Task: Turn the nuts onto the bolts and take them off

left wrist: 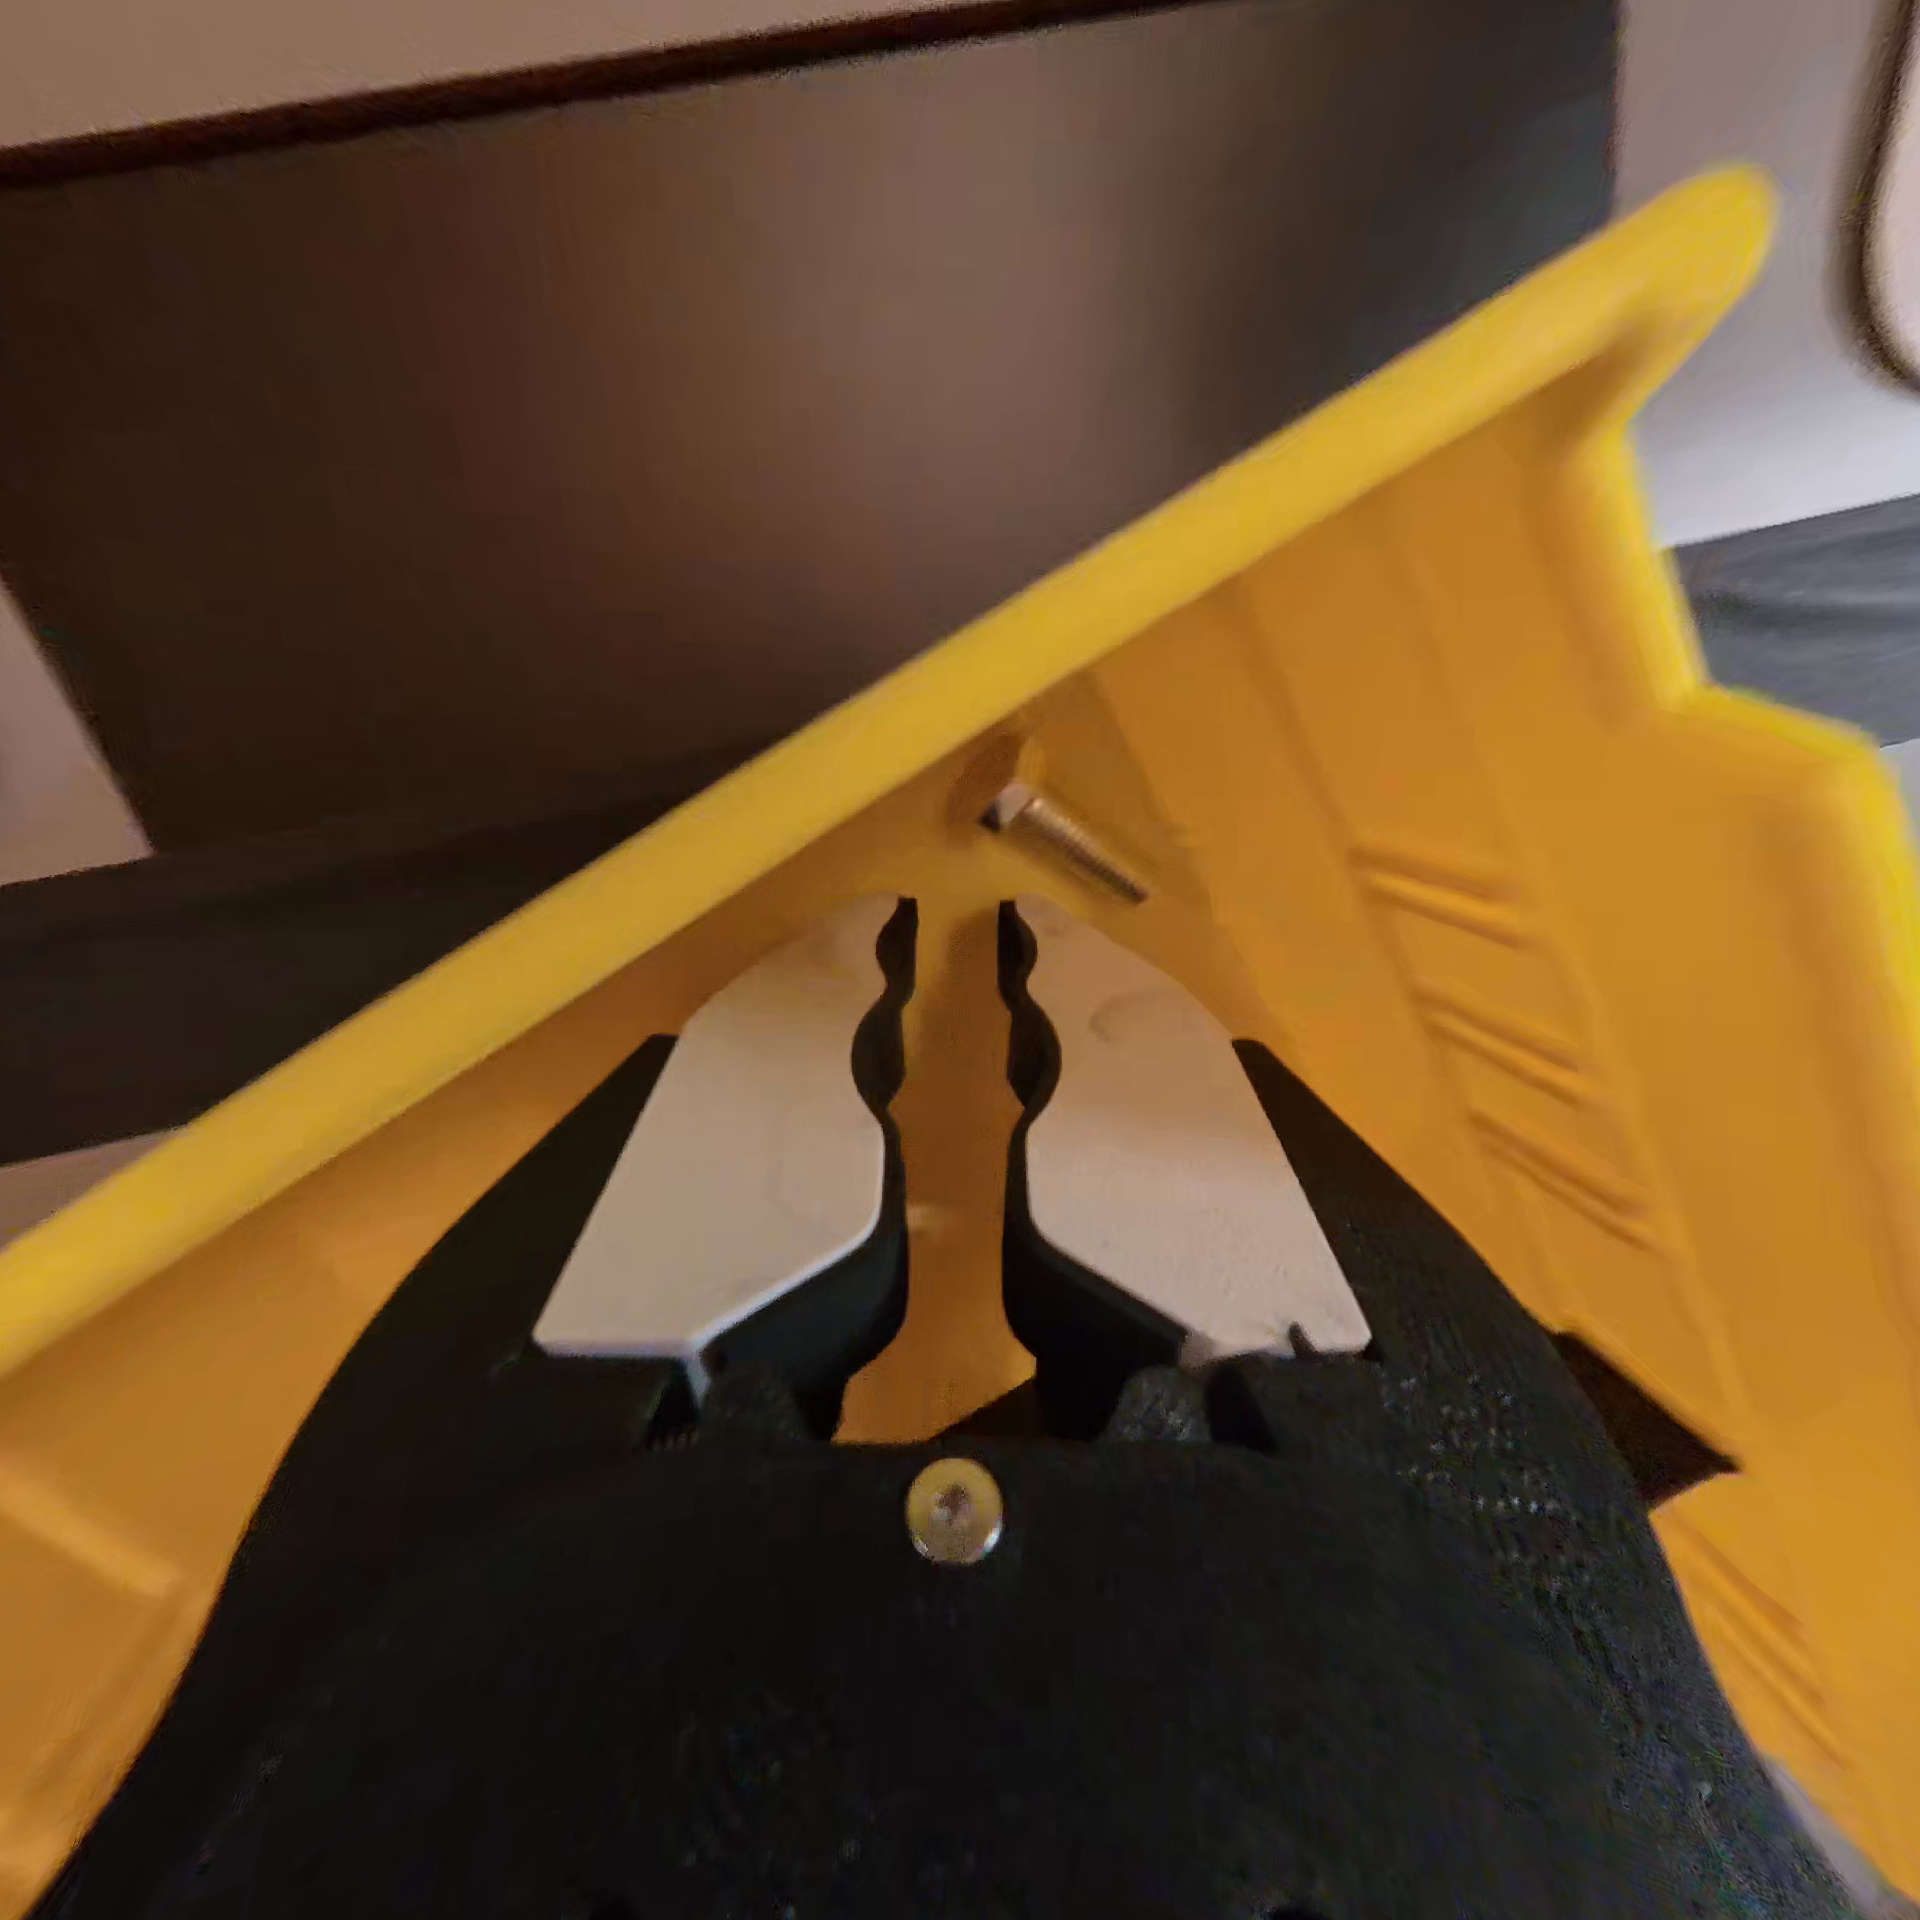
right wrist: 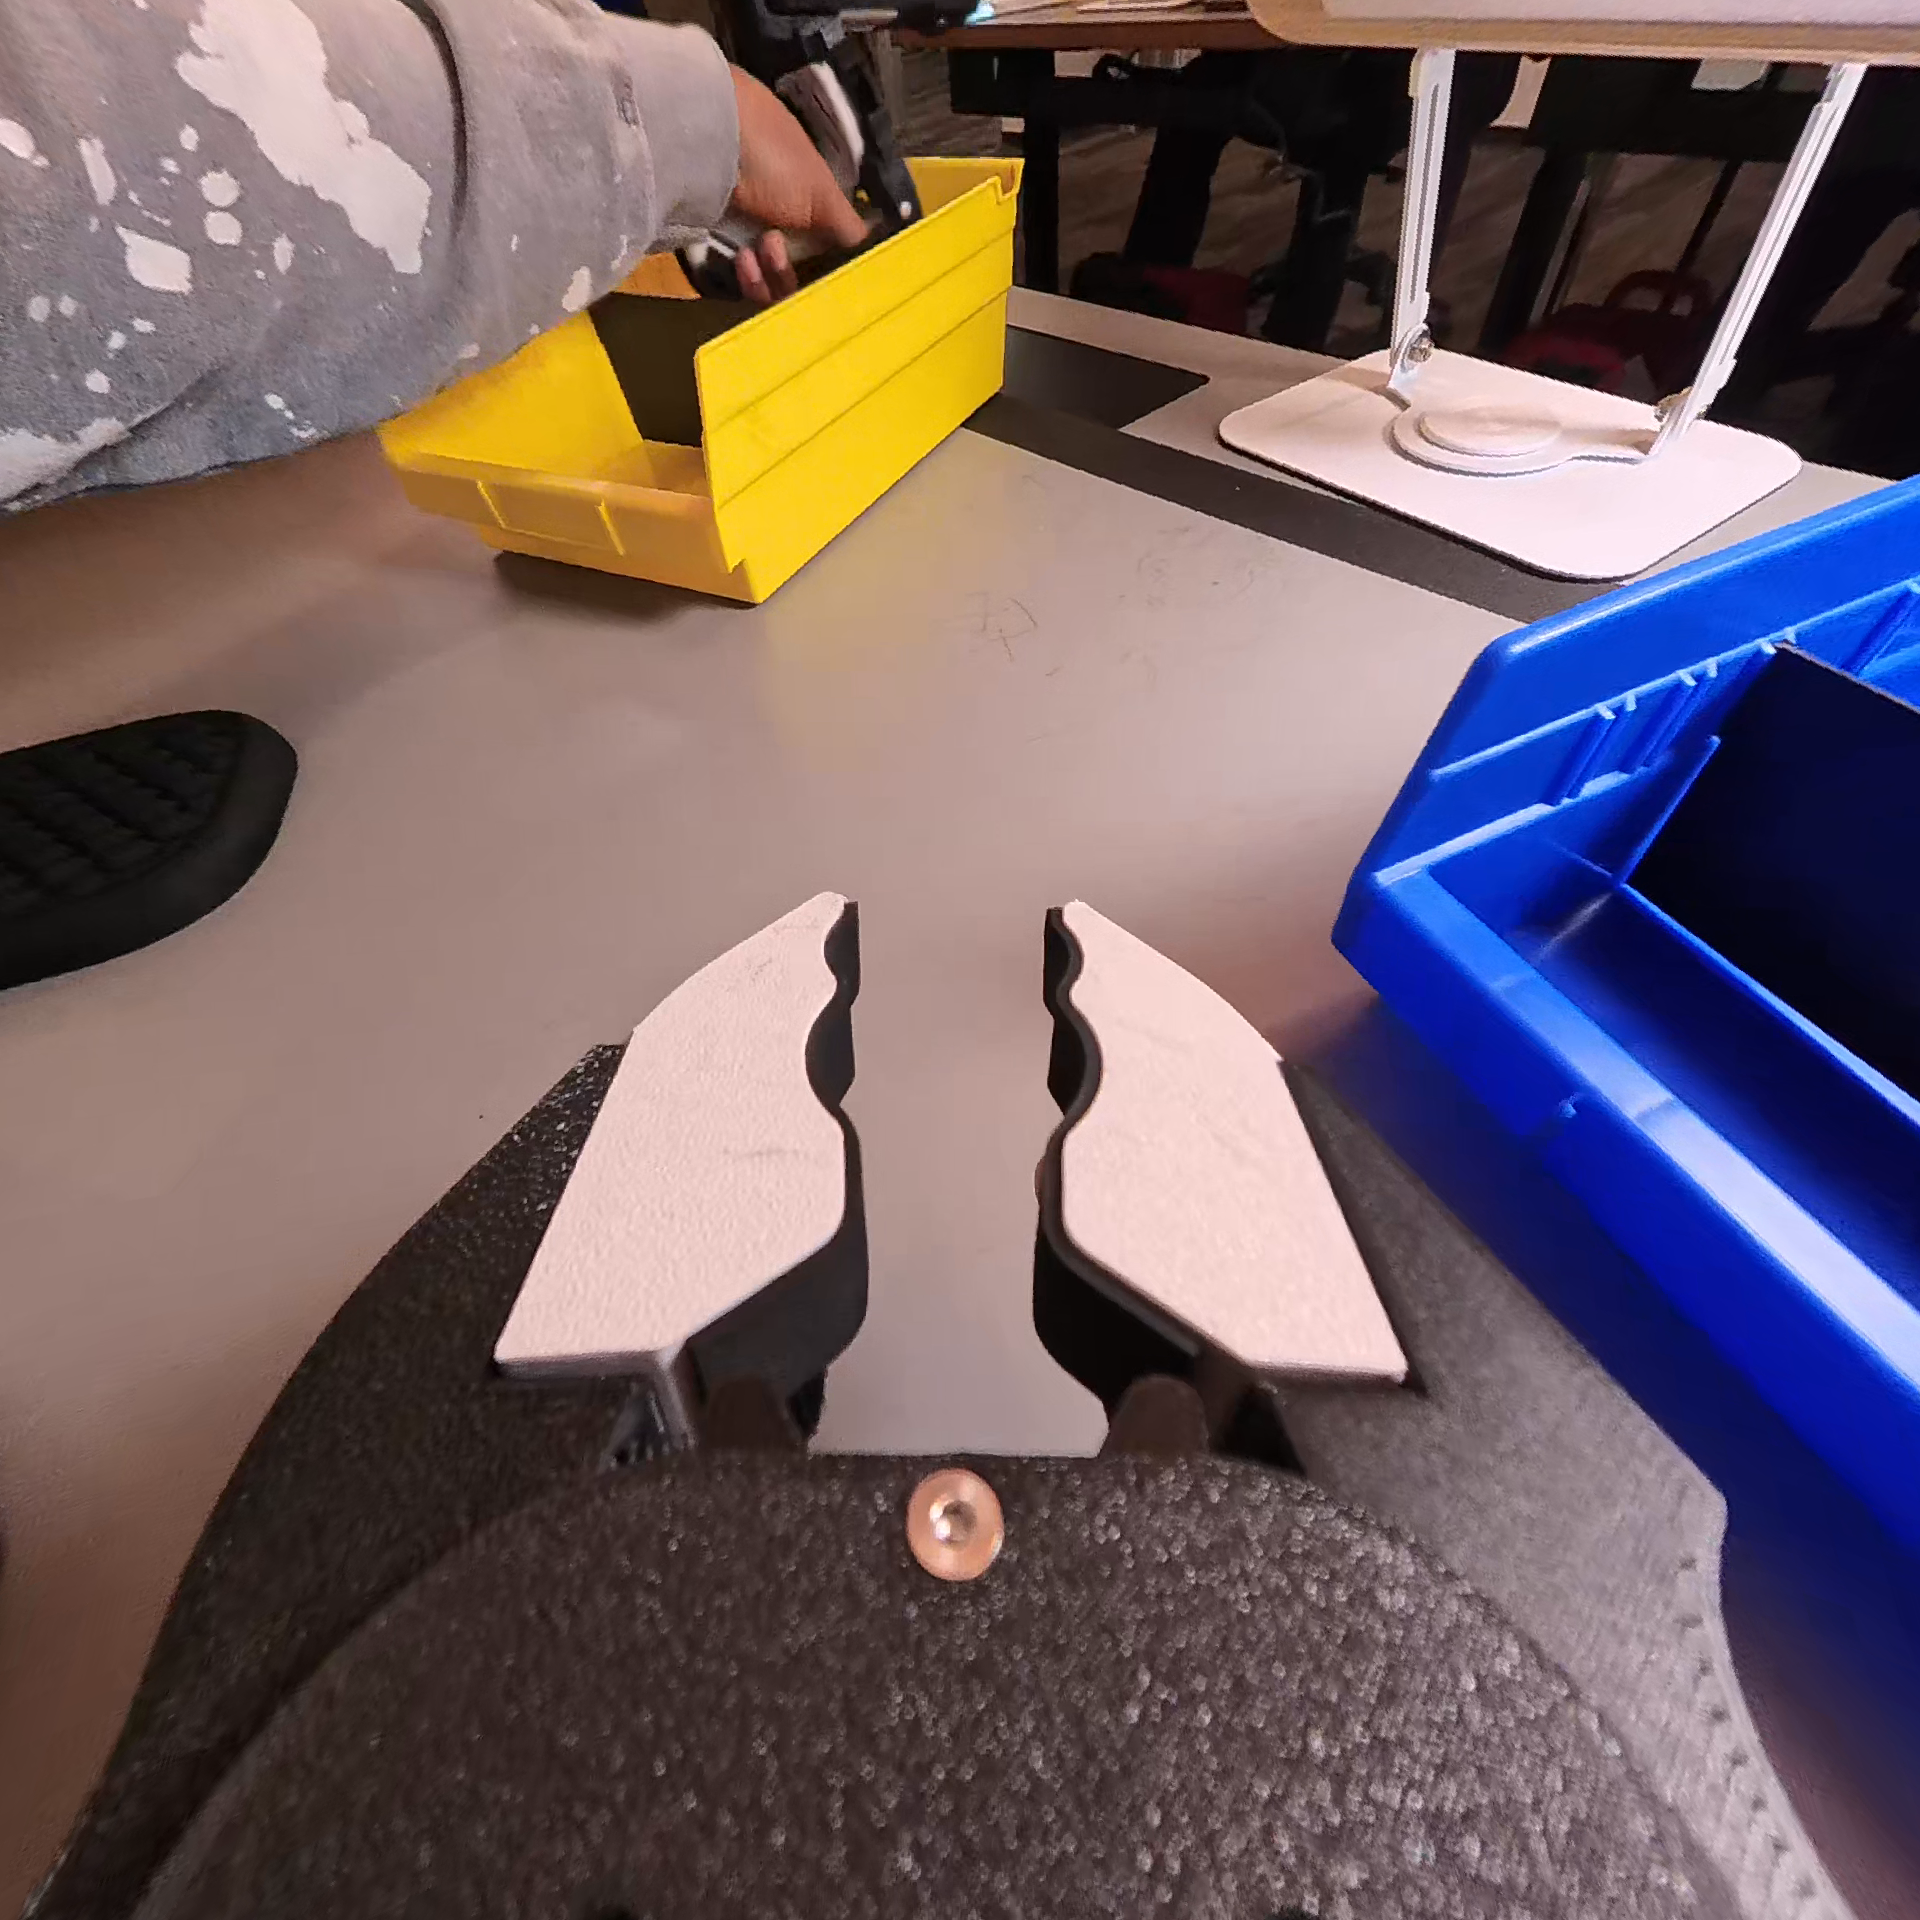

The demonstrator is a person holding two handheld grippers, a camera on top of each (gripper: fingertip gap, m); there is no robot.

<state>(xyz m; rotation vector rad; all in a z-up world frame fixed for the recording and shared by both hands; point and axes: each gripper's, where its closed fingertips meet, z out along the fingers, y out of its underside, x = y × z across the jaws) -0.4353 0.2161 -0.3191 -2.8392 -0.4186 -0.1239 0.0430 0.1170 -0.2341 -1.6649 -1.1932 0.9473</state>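
Note:
In the left wrist view my left gripper [left wrist: 958,914] reaches down into a yellow bin [left wrist: 1351,727]. Its jaws stand a narrow gap apart with nothing between them. A silver bolt [left wrist: 1065,854] lies on the bin floor just beyond and right of the fingertips. No nut shows. In the right wrist view my right gripper [right wrist: 951,925] is open and empty, low over the grey table [right wrist: 727,727]. The same yellow bin [right wrist: 852,416] stands at the far left, with a person's hand [right wrist: 790,197] and grey sleeve holding the left gripper inside it.
A blue bin [right wrist: 1621,935] with a dark divider stands close on the right of my right gripper. A black textured pad [right wrist: 114,831] lies at the left edge. A white stand [right wrist: 1507,457] sits at the back right. A black divider [right wrist: 655,364] stands in the yellow bin. The left gripper's tips are roughly 50 centimetres from the right gripper's.

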